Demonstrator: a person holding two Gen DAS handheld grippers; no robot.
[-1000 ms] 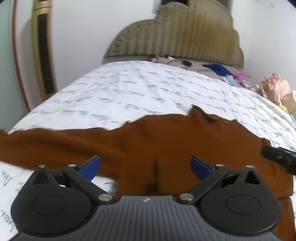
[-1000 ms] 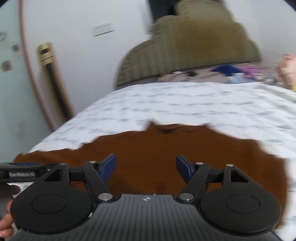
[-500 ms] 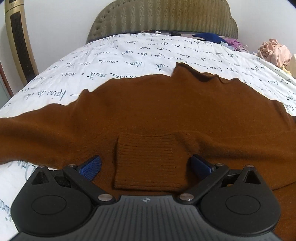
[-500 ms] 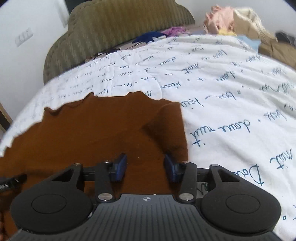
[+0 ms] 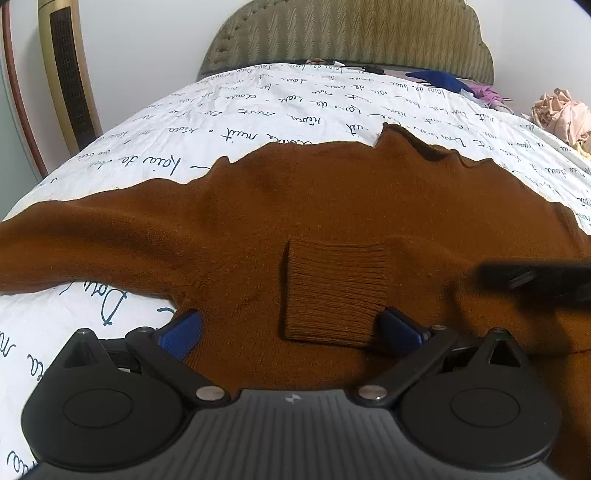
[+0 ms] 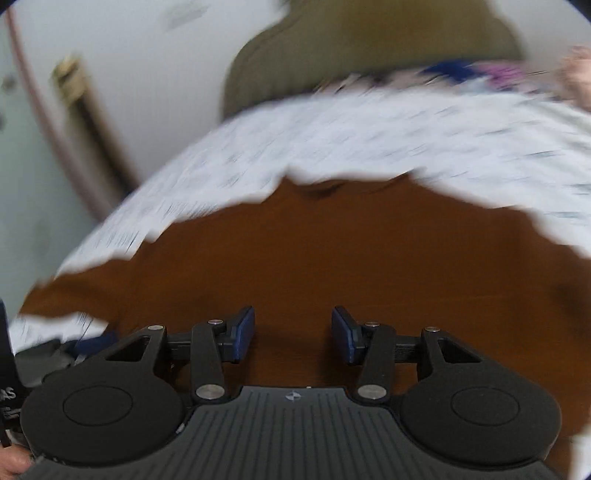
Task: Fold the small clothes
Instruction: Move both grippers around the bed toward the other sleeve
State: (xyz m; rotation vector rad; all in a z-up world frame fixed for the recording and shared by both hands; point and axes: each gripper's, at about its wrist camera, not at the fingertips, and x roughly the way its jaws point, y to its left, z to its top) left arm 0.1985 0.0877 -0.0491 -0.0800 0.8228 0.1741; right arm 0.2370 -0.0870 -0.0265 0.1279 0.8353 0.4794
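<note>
A brown knit sweater point(image 5: 332, 203) lies spread on the bed, collar toward the headboard, one sleeve point(image 5: 92, 240) stretched out to the left. A ribbed cuff point(image 5: 336, 291) is folded onto its body. My left gripper point(image 5: 291, 328) hovers low over that cuff, open wide, its blue pads on either side of it and not pressing. The right gripper point(image 5: 535, 277) shows as a dark blur at the right edge. In the blurred right wrist view, the right gripper point(image 6: 293, 332) stands part open over the sweater point(image 6: 332, 251), with nothing pinched between its pads.
The white sheet point(image 5: 258, 103) with dark script covers the bed. An olive headboard point(image 5: 351, 33) rises behind it. Blue and purple garments point(image 5: 443, 79) and a pink crumpled pile point(image 5: 561, 114) lie at the far right. A tall gold and black unit point(image 5: 66, 74) stands at the left.
The left gripper has sunk closer to the sweater, and the folded cuff now lies between its pads. The right gripper's jaws narrowed, and its view swung from the sweater's right edge back to the middle.
</note>
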